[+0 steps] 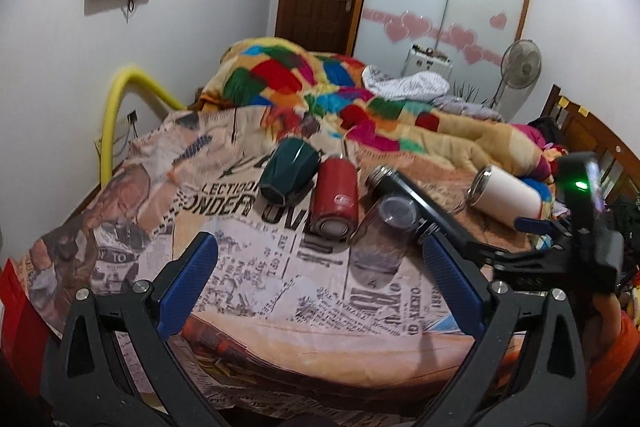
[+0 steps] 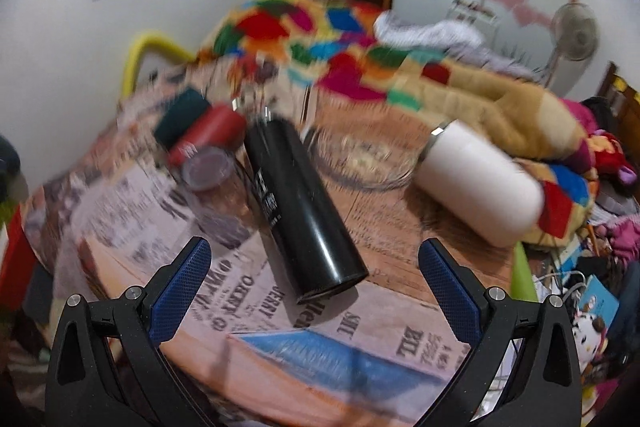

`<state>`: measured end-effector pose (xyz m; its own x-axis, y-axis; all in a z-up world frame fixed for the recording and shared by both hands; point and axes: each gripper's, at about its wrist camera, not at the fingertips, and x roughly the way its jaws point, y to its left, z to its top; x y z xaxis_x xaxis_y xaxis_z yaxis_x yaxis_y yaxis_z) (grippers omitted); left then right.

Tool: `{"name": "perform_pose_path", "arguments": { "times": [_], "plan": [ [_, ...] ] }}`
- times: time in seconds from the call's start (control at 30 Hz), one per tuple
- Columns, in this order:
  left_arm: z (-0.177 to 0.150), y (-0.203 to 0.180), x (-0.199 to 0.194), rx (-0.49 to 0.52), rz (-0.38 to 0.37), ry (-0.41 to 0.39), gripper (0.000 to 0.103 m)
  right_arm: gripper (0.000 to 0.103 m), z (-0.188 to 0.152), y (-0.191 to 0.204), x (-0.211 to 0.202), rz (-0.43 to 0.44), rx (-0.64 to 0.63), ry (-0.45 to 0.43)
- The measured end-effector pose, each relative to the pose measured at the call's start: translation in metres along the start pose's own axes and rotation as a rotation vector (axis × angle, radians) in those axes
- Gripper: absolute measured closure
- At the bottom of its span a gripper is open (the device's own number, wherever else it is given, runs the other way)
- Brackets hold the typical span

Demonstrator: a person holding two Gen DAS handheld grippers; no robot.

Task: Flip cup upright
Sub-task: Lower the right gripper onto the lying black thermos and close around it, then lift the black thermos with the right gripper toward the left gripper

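Several cups lie on their sides on a newspaper-print cloth [image 1: 248, 291]: a dark green cup [image 1: 286, 173], a red tumbler [image 1: 335, 201], a clear glass [image 1: 382, 233], a black tumbler [image 1: 400, 187] and a white tumbler [image 1: 506, 197]. My left gripper [image 1: 320, 279] is open and empty, short of the clear glass. My right gripper [image 2: 314, 281] is open, its blue pads either side of the base end of the black tumbler [image 2: 298, 205], apart from it. The right wrist view is blurred. It also shows the red tumbler [image 2: 210, 135], green cup [image 2: 182, 117], clear glass [image 2: 212, 173] and white tumbler [image 2: 478, 181].
A colourful patchwork blanket [image 1: 320, 87] is heaped behind the cups. A clear glass dish [image 2: 360, 157] lies between the black and white tumblers. A yellow pipe [image 1: 116, 99] runs along the left wall. A fan [image 1: 520, 65] and clutter [image 2: 592, 291] are on the right.
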<state>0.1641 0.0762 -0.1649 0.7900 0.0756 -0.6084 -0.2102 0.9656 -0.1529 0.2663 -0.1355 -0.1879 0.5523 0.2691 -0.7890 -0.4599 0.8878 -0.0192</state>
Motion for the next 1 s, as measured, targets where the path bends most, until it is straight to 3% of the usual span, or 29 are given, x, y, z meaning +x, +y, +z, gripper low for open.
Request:
{"name": "perform_pose_path", "arguments": {
  "times": [0.2, 0.4, 0.67, 1.0],
  "plan": [
    [-0.008, 0.001, 0.021, 0.000, 0.003, 0.047, 0.000, 0.003, 0.009, -0.005, 0.055, 0.035, -0.080, 0.174],
    [-0.013, -0.001, 0.037, 0.002, -0.006, 0.085, 0.000, 0.018, 0.018, -0.004, 0.085, 0.049, -0.133, 0.276],
    [-0.017, -0.006, 0.043, 0.012, -0.012, 0.107, 0.000, 0.038, 0.023, 0.004, 0.102, 0.101, -0.174, 0.335],
    [-0.014, -0.009, 0.033, 0.017, -0.012, 0.089, 0.000, 0.041, 0.017, 0.001, 0.091, 0.084, -0.168, 0.310]
  ]
}}
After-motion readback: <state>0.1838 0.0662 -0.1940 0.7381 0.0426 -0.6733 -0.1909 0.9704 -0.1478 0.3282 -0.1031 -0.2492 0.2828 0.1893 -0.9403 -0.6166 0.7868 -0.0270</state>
